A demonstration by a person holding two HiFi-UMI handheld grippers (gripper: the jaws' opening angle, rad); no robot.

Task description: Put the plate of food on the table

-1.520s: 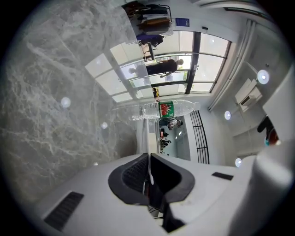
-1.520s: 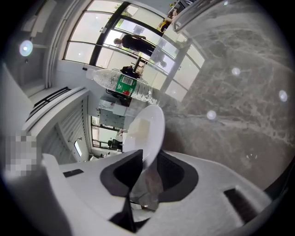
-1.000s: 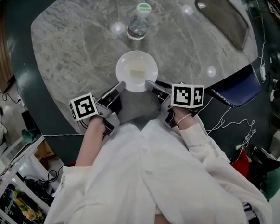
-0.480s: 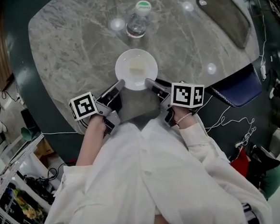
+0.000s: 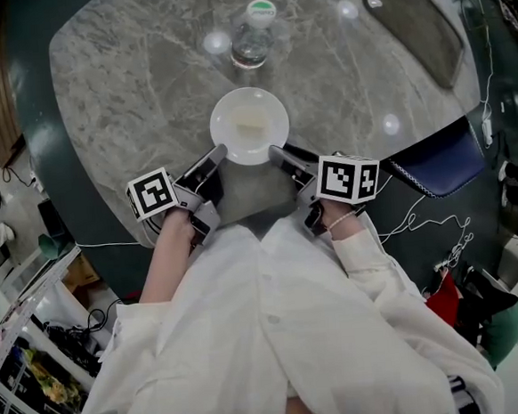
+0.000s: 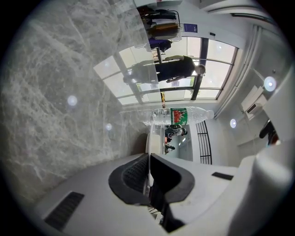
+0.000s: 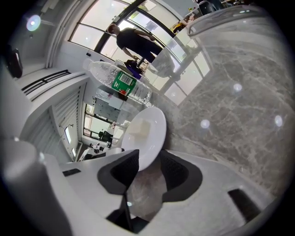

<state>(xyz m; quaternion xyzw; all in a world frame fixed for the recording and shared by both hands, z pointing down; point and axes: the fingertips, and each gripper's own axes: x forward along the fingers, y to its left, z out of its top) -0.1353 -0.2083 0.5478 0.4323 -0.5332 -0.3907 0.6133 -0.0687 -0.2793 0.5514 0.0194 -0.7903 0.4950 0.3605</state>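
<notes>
On the grey marble table point(image 5: 142, 86), near the edge closest to the person, sits a white plate point(image 5: 229, 108) w/ a pale piece of food point(image 5: 251, 125) at its centre. The left gripper point(image 5: 216, 154) is clamped on the plate's near-left rim. In the left gripper view its pads point(image 6: 133, 173) press on the thin white edge of the plate point(image 6: 148, 138). The right gripper point(image 5: 280, 154) is at the near-right rim w/ jaws opening. In the right gripper view the rim is btwn the pads point(image 7: 177, 170), close to one and w/ a clear gap to the other.

A clear water bottle point(image 5: 250, 37) w/ green cap stands upright just beyond the plate, in line w/ it but not touching. A dark rectangular tray point(image 5: 414, 24) lies at the table's far right, well apart. A dark blue seat point(image 5: 438, 162) sits against the table's right edge, w/ white cables point(image 5: 421, 225) on the floor nearby. White sleeves point(image 5: 251, 336) fill the lower head view. Both gripper views show a bystander point(image 6: 177, 69) in dark clothes by large windows in the bkgd.
</notes>
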